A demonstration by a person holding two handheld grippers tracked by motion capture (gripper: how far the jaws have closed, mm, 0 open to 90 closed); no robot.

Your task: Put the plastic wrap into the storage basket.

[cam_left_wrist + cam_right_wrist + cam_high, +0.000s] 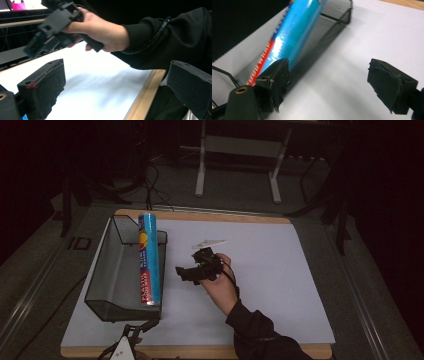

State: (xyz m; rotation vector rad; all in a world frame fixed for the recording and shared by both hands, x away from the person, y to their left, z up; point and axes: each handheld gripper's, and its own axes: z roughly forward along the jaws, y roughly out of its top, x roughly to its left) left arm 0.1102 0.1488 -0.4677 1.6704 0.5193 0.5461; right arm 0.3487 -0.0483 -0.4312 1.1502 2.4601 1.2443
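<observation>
A blue tube with a red label band lies along the right-hand wall of a black wire-mesh tray, resting on top of that rim; its far end sticks out past the tray's far corner and its red end sits near the tray's near corner. The tray stands on the left part of a white surface with a wooden edge. The right gripper hangs just to the right of the tray, near the middle of its length, held in the person's right hand, and it points toward the tube without touching it. In the right gripper view its two black fingers stand wide apart with only the bare white surface between them, and the tube and the mesh wall lie just beyond the finger on the left of that view; nothing is gripped. A small white flat piece lies on the surface a little beyond the right gripper, farther from the tray. The left gripper sits at the near edge of the surface, just in front of the tray's near corner. In the left gripper view its padded fingers are spread wide and hold nothing, and the right hand with its dark sleeve shows above the surface beyond them.
</observation>
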